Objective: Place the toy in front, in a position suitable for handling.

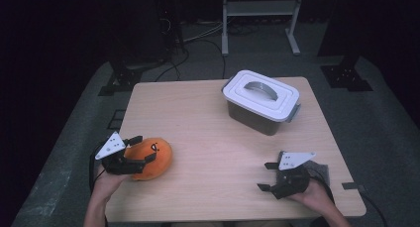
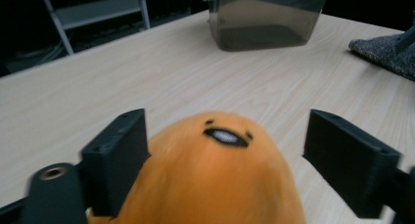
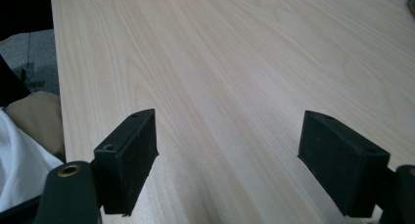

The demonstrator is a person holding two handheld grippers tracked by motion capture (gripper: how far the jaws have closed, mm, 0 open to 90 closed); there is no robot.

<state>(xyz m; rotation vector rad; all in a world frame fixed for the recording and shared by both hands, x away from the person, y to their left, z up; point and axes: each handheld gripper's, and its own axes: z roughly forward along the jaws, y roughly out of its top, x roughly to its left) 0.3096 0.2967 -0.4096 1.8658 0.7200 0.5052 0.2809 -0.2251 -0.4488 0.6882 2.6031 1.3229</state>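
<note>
Left tongs (image 1: 140, 148) straddling orange plush toy (image 1: 151, 157), jaws spread, one jaw touching its side, other apart, not clamping. Plush lying on table (image 1: 208, 138) at 8 o'clock near front edge, small face (image 2: 226, 135) pointing toward 1 o'clock. Right tongs (image 1: 266, 176) released, jaws wide over bare wood at 4 o'clock, well apart from plush. Grey cloth (image 1: 319, 170) sitting just beside right hand (image 1: 317, 193). Lidded bin (image 1: 261, 101) standing at 1 o'clock, white lid on, handle flat.
</note>
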